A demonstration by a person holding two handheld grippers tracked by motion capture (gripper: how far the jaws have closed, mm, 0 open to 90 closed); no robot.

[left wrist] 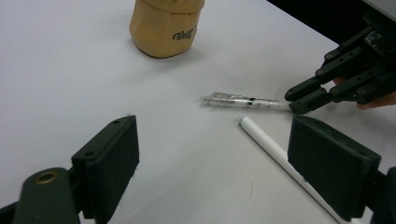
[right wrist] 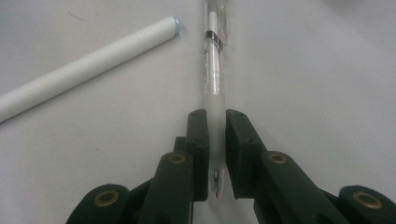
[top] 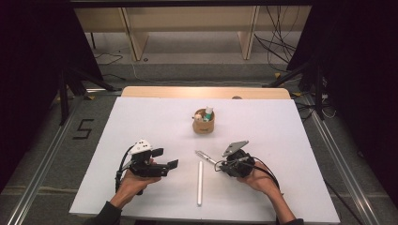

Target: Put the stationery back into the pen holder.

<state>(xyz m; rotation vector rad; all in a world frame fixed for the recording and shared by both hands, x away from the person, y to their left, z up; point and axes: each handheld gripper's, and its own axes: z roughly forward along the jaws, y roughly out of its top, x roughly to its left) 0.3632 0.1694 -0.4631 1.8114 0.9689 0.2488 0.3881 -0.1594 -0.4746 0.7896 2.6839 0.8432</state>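
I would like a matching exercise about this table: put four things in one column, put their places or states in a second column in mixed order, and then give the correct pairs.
1. clear pen
2. white tube
3. tan cup
4. left gripper

A. stands upright and holds small items
B. jaws open, nothing between them
C. clamped at its tip end by the right gripper
D. lies free on the table

Pairs: 1-C, 2-D, 3-A, 4-B

Right gripper [right wrist: 215,126]: both black jaws clamped on the frosted grip section of a clear pen [right wrist: 214,70], tip showing between the jaws toward 6 o'clock, barrel running toward 12 o'clock. The pen lies on a white table surface [right wrist: 317,70]. A white tube [right wrist: 88,65] lies at 10 o'clock, clear of the pen.
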